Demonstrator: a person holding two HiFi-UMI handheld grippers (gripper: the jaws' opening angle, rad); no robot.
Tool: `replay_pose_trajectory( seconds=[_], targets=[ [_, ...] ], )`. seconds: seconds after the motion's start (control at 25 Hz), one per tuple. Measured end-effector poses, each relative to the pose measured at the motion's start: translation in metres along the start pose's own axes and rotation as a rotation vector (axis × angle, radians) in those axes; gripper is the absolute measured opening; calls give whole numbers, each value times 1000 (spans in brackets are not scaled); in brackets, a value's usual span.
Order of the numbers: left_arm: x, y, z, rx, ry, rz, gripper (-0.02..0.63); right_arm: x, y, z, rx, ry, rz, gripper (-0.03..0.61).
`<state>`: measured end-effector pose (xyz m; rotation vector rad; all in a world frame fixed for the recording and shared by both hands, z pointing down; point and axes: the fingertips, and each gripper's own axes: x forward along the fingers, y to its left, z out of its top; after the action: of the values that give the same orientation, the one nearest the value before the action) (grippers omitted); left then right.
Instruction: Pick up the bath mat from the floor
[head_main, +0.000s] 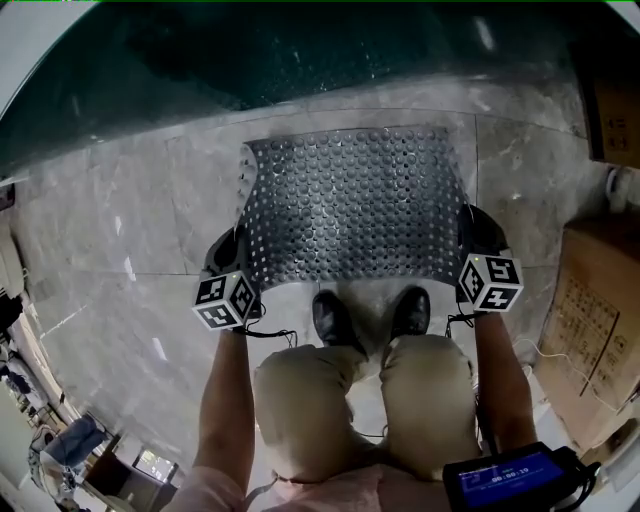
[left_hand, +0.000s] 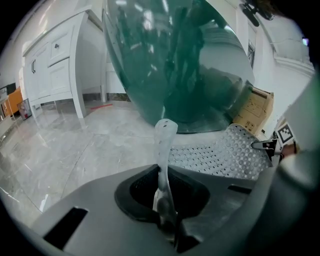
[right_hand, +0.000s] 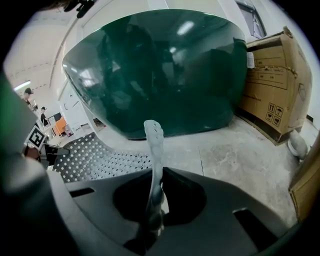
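1. Pinching one near corner of the bath mat (head_main: 350, 205), the left gripper (head_main: 245, 268) is clenching its jaws on the thin, pale edge, which is sticking up between them in the left gripper view (left_hand: 164, 145).
2. The right gripper (head_main: 468, 250) is grasping the other near corner in the same way, and a strip of the perforated mat is rising from its closed jaws in the right gripper view (right_hand: 154, 145).
3. The mat is stretching between the two grippers, its near edge lifted above the marble floor (head_main: 120, 230) and its studded grey sheet sloping away toward the dark green tub (head_main: 300, 50). Whether the far edge is touching the floor cannot be told.
4. The long side edges of the mat are curling upward slightly.
5. The person's two black shoes (head_main: 330, 318) are standing just behind the raised near edge, between the grippers.
6. Each gripper is showing its marker cube (head_main: 225, 298) close to the corner it is holding.
7. Cardboard boxes (head_main: 600, 330) are standing on the floor to the right, well apart from the mat.
8. A white cabinet (left_hand: 55, 65) is showing at the left of the tub in the left gripper view.
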<state>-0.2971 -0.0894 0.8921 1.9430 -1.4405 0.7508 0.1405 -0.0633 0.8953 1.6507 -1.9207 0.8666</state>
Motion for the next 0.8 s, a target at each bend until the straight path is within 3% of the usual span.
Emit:
replay_pose_trajectory(
  seconds=[0.36,0.8],
  targets=[
    [-14,-26,21,-5,9,-53,37,-16,28,22,-29,6,23,28],
    [-10,-50,22,-3,29,-110,37,-8,53,26,-42,32,61,28]
  ],
)
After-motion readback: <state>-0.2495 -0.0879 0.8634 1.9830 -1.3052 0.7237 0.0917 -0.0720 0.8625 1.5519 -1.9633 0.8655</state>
